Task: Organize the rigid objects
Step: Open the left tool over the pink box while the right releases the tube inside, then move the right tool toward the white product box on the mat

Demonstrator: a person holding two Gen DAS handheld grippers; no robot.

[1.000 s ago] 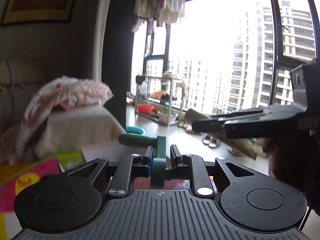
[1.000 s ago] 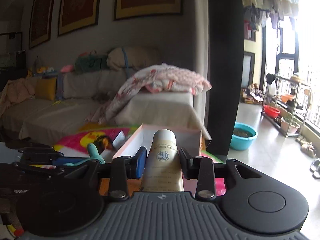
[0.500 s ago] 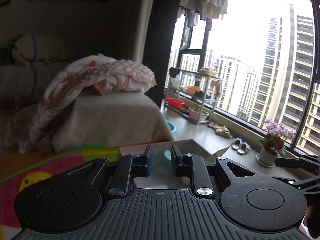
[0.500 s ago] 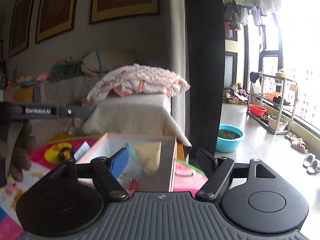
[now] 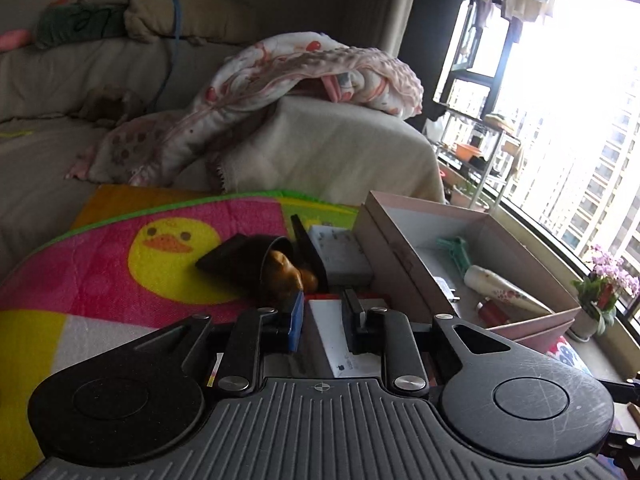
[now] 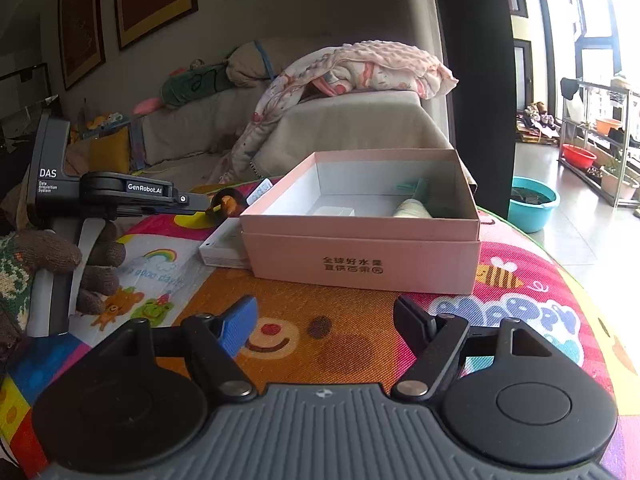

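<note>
Inside the pink box (image 5: 404, 216), the cream tube (image 5: 500, 286) lies lengthwise; both grippers' jaws spread, empty.

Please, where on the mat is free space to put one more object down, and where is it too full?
Free: the mat between the right gripper and the pink box. Crowded: left of the box, where the white box and dark cup lie.
</note>
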